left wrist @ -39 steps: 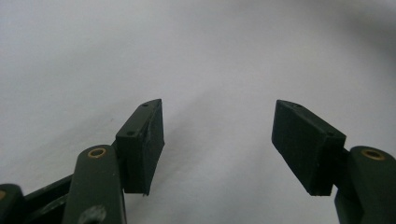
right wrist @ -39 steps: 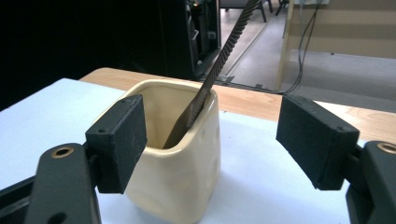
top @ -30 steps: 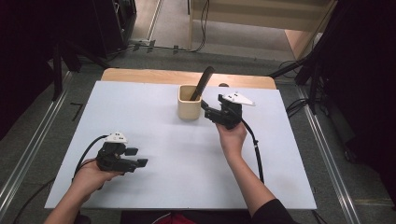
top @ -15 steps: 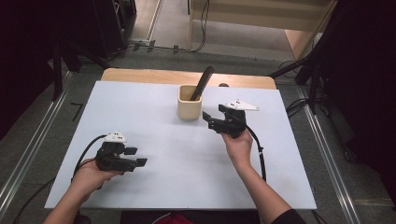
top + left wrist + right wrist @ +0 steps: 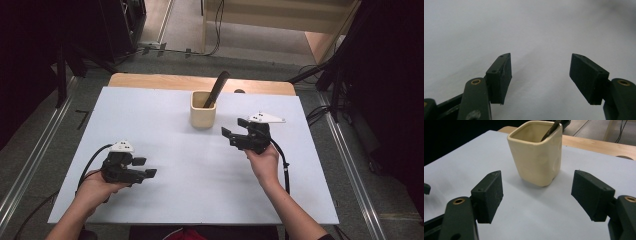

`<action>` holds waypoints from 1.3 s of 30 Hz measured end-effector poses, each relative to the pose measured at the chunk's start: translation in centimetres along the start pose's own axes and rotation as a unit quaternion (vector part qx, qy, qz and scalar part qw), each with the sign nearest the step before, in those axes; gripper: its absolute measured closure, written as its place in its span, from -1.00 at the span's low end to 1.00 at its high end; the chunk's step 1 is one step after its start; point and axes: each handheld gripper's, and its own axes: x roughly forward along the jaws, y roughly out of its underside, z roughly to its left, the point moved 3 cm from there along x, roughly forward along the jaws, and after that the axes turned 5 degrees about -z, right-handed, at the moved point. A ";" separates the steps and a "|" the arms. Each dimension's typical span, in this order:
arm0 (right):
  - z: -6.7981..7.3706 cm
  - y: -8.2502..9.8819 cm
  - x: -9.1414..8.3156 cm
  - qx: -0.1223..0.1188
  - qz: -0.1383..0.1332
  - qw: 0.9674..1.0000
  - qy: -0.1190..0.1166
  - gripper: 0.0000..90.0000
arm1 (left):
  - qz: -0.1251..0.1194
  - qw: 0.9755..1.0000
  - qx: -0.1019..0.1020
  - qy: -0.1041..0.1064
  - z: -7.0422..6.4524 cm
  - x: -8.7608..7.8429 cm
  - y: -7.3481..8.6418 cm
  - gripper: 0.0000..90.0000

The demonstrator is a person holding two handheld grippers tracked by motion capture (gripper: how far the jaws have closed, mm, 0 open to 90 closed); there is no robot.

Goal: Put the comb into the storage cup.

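Standing on table (image 5: 165, 115): cream square cup (image 5: 203, 109), far centre, upright, dark tool (image 5: 216, 88) leaning out of it.
Right gripper (image 5: 235, 133): jaws apart, empty, near cup's right side, apart from it.
Left gripper (image 5: 145, 167): jaws apart, empty, low over near-left sheet, well apart from cup.

I see the cup (image 5: 203, 111) toward the back of the counter (image 5: 165, 135), a utensil (image 5: 216, 89) standing in it. My right hand-held gripper (image 5: 235, 131) sits just right of the cup; my left hand-held gripper (image 5: 145, 168) lies near the front left.
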 end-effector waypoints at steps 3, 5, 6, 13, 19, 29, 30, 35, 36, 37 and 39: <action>-0.1 0.1 -0.6 -0.005 -0.001 1.000 -0.002 -0.48 | 0.000 1.000 0.000 0.002 0.0 0.0 0.0 -0.21; -0.2 0.3 -0.9 -0.003 0.003 1.000 -0.005 -0.48 | 0.000 1.000 0.000 0.002 0.0 0.0 0.0 -0.21; -0.2 0.4 -1.0 -0.003 0.006 1.000 -0.008 -0.47 | 0.000 1.000 0.000 0.002 0.0 0.0 0.0 -0.21; -0.4 1.1 -2.0 -0.008 0.020 1.000 -0.021 -0.48 | 0.000 1.000 0.000 0.002 -0.1 -0.1 0.0 -0.21; -0.4 1.8 -2.6 -0.012 0.038 0.998 -0.041 -0.48 | -0.002 1.000 -0.004 0.003 -0.1 -0.1 -0.1 -0.21; -0.5 3.3 -4.0 -0.014 0.069 0.995 -0.064 -0.48 | -0.004 1.000 -0.004 0.004 -0.1 -0.1 -0.1 -0.21; -0.5 3.4 -4.2 -0.015 0.067 0.995 -0.068 -0.48 | -0.004 1.000 -0.003 0.005 -0.1 -0.1 -0.1 -0.22; -0.6 4.0 -5.0 -0.009 0.075 0.994 -0.074 -0.48 | -0.006 1.000 -0.002 0.006 -0.2 -0.1 -0.1 -0.22; -0.6 4.1 -5.1 -0.008 0.078 0.994 -0.075 -0.48 | -0.005 1.000 -0.002 0.006 -0.3 -0.1 -0.1 -0.22; -0.6 4.2 -5.1 -0.009 0.081 0.994 -0.077 -0.48 | -0.005 1.000 -0.002 0.006 -0.3 -0.2 -0.1 -0.22; -0.6 4.5 -5.3 -0.010 0.087 0.993 -0.081 -0.48 | -0.006 1.000 0.000 0.008 -0.3 -0.2 0.0 -0.23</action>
